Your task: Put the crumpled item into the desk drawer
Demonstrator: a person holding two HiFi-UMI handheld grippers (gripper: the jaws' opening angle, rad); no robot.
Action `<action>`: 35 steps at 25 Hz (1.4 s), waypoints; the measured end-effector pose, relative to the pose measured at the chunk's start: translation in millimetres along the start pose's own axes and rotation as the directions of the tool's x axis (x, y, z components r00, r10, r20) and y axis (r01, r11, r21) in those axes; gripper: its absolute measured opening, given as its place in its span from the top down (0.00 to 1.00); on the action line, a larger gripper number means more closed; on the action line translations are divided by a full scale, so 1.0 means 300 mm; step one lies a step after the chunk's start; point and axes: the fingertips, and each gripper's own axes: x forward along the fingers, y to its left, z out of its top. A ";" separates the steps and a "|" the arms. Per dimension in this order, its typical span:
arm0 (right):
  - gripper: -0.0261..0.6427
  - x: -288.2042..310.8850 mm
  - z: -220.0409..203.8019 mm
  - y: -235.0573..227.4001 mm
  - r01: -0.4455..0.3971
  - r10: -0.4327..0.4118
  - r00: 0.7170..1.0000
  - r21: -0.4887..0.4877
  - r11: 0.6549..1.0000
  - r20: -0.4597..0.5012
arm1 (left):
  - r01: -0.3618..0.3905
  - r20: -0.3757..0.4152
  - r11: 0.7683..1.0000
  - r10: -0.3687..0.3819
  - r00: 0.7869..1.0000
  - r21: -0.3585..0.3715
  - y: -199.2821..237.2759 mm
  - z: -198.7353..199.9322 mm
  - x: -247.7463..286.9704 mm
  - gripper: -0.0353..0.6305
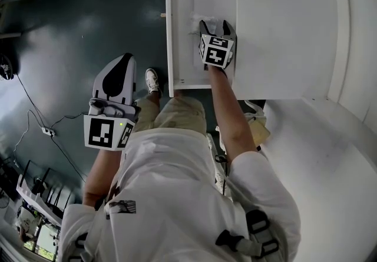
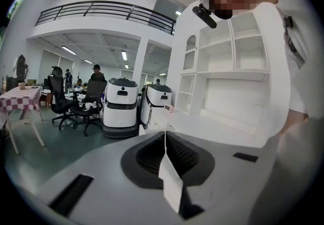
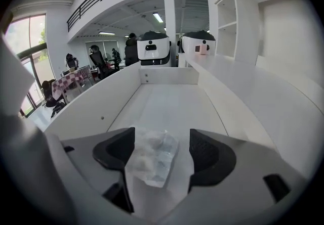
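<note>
The crumpled item (image 3: pixel 152 157), a wad of clear plastic, lies on the floor of the open white desk drawer (image 3: pixel 172 100). My right gripper (image 3: pixel 161 149) reaches down into the drawer with its jaws wide apart. The wad sits between them, close by the left pad and away from the right one. From the head view, the right gripper (image 1: pixel 215 25) is inside the drawer (image 1: pixel 169 31) near its front, and a bit of the crumpled item (image 1: pixel 194 21) shows beside it. My left gripper (image 1: pixel 119 62) hangs over the floor left of the drawer, shut (image 2: pixel 165 143) and empty.
The white desk top (image 1: pixel 283 25) runs along the drawer's right side. White shelves (image 2: pixel 223 62) stand behind it. The person's shoe (image 1: pixel 152 80) is on the dark floor by the drawer front. Cables (image 1: pixel 44 131) lie at the left. White mobile robots (image 2: pixel 121 102) and office chairs stand further off.
</note>
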 end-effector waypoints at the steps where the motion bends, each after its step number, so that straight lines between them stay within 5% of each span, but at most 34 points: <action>1: 0.45 -0.003 0.001 0.002 0.002 -0.002 1.000 0.005 1.000 0.003 | 0.005 0.001 1.000 -0.005 1.000 0.001 0.000 0.002 -0.002 0.91; 17: 0.46 -0.113 -0.010 0.087 -0.012 0.012 1.000 0.009 1.000 -0.016 | 0.076 0.050 0.997 -0.076 0.996 0.006 0.036 0.056 -0.074 0.91; 25: 0.71 -0.224 -0.001 0.146 -0.084 0.083 0.996 0.072 0.994 0.015 | 0.132 0.092 0.991 -0.133 0.987 0.024 0.038 0.106 -0.111 0.91; 35: 0.93 -0.407 0.010 0.141 -0.071 0.060 0.996 0.159 0.985 0.072 | 0.190 0.153 0.980 -0.196 0.969 0.056 0.028 0.163 -0.199 0.91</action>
